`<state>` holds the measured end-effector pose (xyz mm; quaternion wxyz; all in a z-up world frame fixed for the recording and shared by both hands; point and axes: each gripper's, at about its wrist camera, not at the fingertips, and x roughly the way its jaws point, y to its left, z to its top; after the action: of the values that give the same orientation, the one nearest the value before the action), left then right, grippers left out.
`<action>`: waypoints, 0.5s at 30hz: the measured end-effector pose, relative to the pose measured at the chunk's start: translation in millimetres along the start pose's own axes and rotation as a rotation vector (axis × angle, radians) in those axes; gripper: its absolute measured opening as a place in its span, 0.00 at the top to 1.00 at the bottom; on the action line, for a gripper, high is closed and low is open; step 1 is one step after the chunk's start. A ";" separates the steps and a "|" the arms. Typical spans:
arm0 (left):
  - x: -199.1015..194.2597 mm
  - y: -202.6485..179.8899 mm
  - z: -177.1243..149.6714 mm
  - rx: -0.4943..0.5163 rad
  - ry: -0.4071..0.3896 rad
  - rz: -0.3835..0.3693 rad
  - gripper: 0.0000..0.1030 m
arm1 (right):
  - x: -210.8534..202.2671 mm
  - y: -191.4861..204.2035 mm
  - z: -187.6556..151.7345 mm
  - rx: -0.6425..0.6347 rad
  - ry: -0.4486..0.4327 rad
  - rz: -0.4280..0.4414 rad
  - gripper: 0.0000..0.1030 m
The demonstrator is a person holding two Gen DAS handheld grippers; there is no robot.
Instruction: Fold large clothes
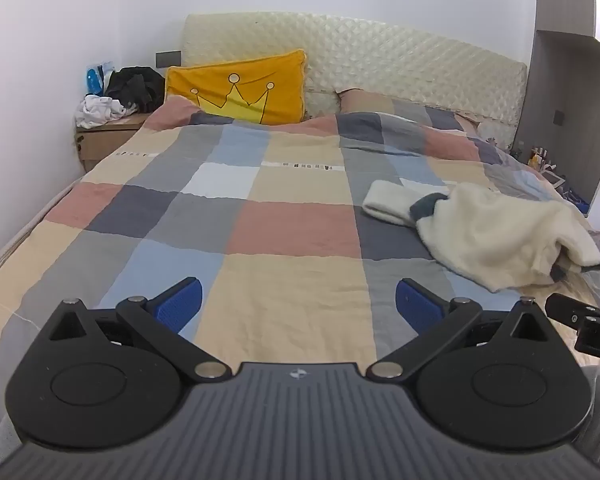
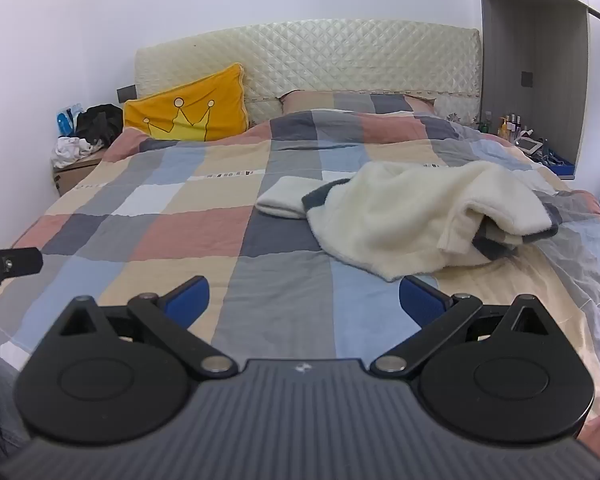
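Cream fleece garment (image 2: 400, 216) with grey trim, crumpled on checked quilt (image 2: 180, 220) at one o'clock, left gripper (image 1: 298, 306) and right gripper (image 2: 304, 300) both spread wide, nothing grasped.

Bare checked quilt (image 1: 260, 216) lies open ahead, with only the crumpled white garment (image 2: 412, 216) heaped at right.

Checked bed (image 2: 188, 240) — rumpled cream garment (image 2: 400, 216)

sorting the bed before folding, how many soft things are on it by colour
cream fleece garment with grey trim: 1
yellow crown pillow: 1
checked pillow at the headboard: 1
checked quilt: 1
total: 4
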<state>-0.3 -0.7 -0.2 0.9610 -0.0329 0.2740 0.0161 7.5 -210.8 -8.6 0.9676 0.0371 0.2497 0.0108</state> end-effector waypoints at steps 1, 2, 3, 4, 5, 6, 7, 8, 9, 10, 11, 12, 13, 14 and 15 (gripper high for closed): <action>0.0 -0.1 0.1 0.000 0.000 0.000 0.00 | 0.1 0.5 0.0 0.000 0.002 0.001 0.00; 0.1 0.0 0.3 -0.001 0.000 0.001 0.00 | 0.1 1.1 0.1 0.001 0.004 0.002 0.00; 0.2 0.2 0.5 -0.002 0.000 0.001 0.00 | 0.2 1.7 0.2 0.001 0.005 0.003 0.00; 0.6 0.6 0.9 -0.003 0.000 0.002 0.00 | 0.3 2.4 0.3 0.001 0.006 0.002 0.00; 1.0 1.2 1.2 -0.006 0.001 0.002 0.00 | 0.4 3.3 0.5 0.001 0.006 0.003 0.00; 1.5 1.9 1.6 -0.008 0.001 0.002 0.00 | -0.8 1.3 1.0 0.002 0.001 0.003 0.00; 0.2 -0.9 0.1 0.006 -0.004 0.003 0.00 | -0.8 1.1 1.2 0.003 0.002 0.003 0.00; -0.2 -0.5 -0.1 0.007 -0.007 0.002 0.00 | -0.8 0.9 1.5 0.003 0.003 0.004 0.00; 0.0 -0.6 0.1 0.004 -0.006 0.002 0.00 | -0.8 0.9 1.8 0.003 0.003 0.005 0.00; 0.1 -0.6 0.4 0.003 -0.005 0.001 0.00 | 0.5 1.4 0.3 0.004 0.000 0.002 0.00; 0.3 -0.6 0.7 0.002 -0.004 0.002 0.00 | 0.8 1.0 0.4 0.003 0.000 0.002 0.00; 0.6 -0.6 1.2 0.000 -0.004 0.003 0.00 | 1.0 0.5 0.5 0.003 0.001 0.001 0.00; 0.9 -0.6 1.7 -0.002 -0.003 0.002 0.00 | 1.1 -0.1 0.7 0.003 0.001 0.002 0.00; 1.2 -0.5 2.3 -0.004 -0.003 0.001 0.00 | 1.2 -0.9 0.9 0.004 0.001 0.001 0.00; 0.2 -0.5 0.6 0.004 -0.009 0.001 0.00 | 1.2 -1.6 1.1 0.004 0.001 0.001 0.00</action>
<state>0.2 -1.2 0.2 0.9623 -0.0307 0.2699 0.0161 9.1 -212.4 -8.3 0.9674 0.0393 0.2501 0.0105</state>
